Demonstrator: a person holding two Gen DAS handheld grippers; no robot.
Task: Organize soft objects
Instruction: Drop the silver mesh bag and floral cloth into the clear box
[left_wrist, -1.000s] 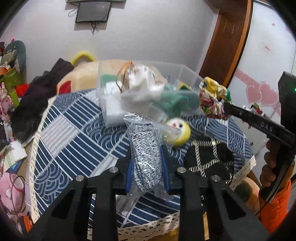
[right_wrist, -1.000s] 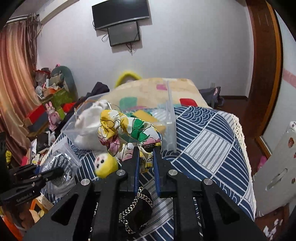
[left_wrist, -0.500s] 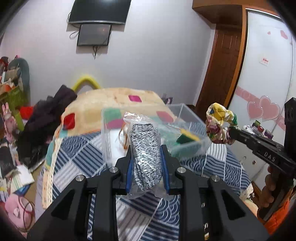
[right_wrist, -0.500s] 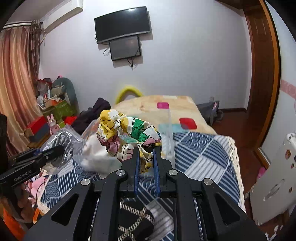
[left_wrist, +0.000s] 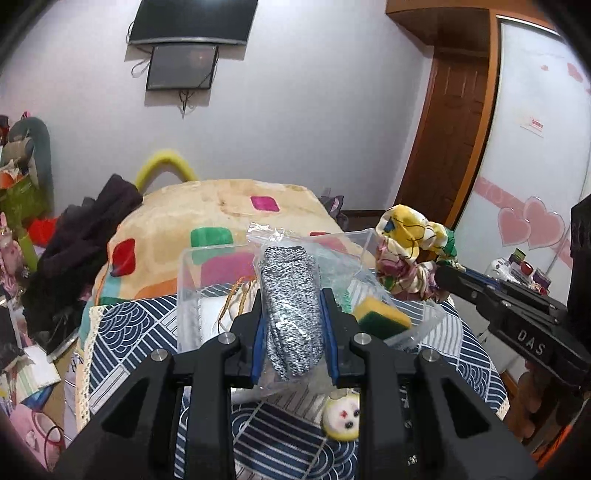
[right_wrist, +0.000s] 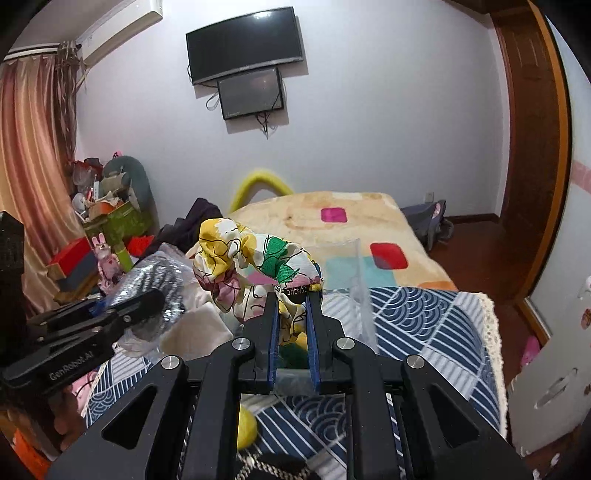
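My left gripper is shut on a speckled grey-and-white knit item in a clear plastic bag, held above the near side of a clear plastic bin. My right gripper is shut on a floral yellow, green and pink scrunchie, held over the bin's right side; it also shows in the left wrist view. The bin holds a yellow-green sponge and white cloth. The left gripper with its bag shows in the right wrist view.
A round table with a blue wave-pattern cloth carries the bin. A small yellow plush face lies on it near me. A black item with a chain lies at the front. A bed with a patterned blanket stands behind.
Both grippers have risen and moved forward over the bin, each still holding its item. The bin now sits lower and closer in both views.
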